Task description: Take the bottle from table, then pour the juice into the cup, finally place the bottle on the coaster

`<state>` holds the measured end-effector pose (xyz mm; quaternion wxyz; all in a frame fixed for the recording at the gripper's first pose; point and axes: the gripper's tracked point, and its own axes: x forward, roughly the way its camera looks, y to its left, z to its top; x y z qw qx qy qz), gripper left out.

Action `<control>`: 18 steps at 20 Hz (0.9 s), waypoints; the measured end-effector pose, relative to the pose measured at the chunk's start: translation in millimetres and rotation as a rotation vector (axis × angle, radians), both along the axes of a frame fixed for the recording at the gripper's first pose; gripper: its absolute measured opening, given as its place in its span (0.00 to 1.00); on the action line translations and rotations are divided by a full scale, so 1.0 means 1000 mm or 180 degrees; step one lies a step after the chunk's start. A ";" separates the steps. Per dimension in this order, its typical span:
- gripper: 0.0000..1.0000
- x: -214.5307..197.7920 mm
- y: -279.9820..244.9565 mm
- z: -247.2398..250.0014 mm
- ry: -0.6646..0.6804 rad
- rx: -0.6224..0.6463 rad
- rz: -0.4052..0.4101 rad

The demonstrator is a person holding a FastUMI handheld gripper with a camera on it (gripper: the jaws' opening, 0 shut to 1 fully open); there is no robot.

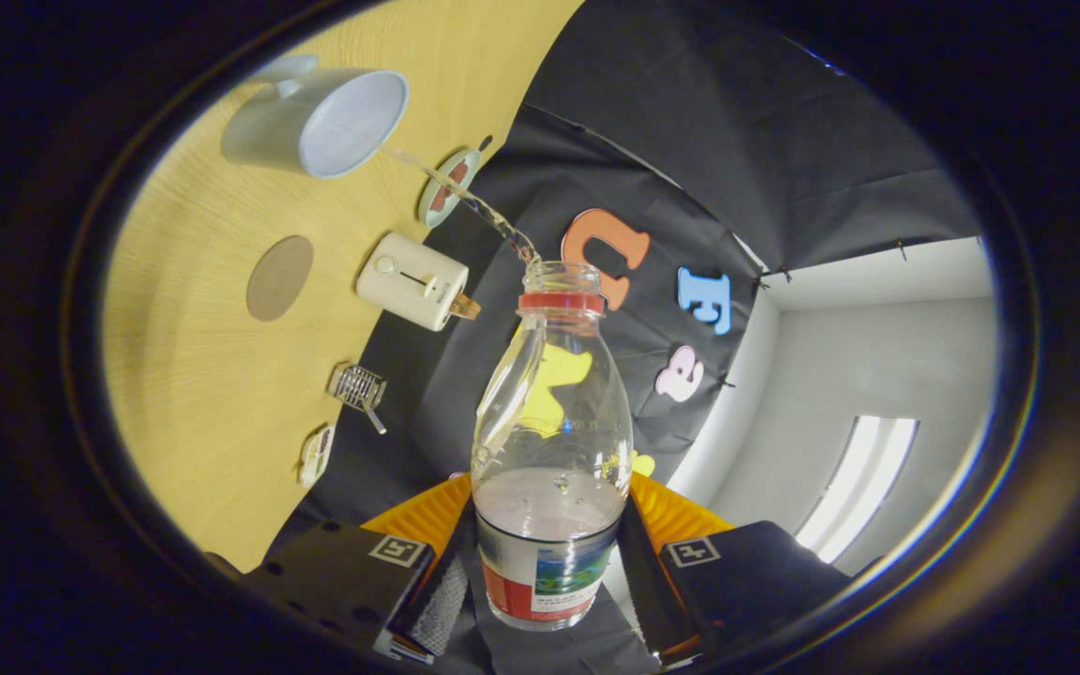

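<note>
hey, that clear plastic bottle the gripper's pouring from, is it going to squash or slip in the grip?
The bottle looks thin-walled and clear, so it would probably flex under a hard squeeze. Both fingers press its labelled base, which likely aids friction. It seems partly full, with a stream running toward the cup, so it is probably getting lighter.

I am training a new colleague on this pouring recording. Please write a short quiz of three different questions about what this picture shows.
1. True or false: the tongs are shut on the bottle, one finger pressing on each side.
2. Where does the stream from the bottle's mouth go?
A. into the white cup
B. onto the round brown coaster
C. onto the white toaster
3. Fill in: the bottle's cap is ____, and only its red ring sits around the neck.

Key
1. True.
2. A; the thin stream arcs from the mouth to the cup's rim.
3. Off; the mouth is open.
</note>
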<state>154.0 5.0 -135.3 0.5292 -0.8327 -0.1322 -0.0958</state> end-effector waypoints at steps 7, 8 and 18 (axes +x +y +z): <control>0.78 -0.005 0.013 0.005 -0.0153 -0.0331 0.0104; 0.78 -0.005 0.014 0.005 -0.0146 -0.0323 0.0117; 0.78 -0.007 0.027 0.021 -0.0259 -0.0504 0.0169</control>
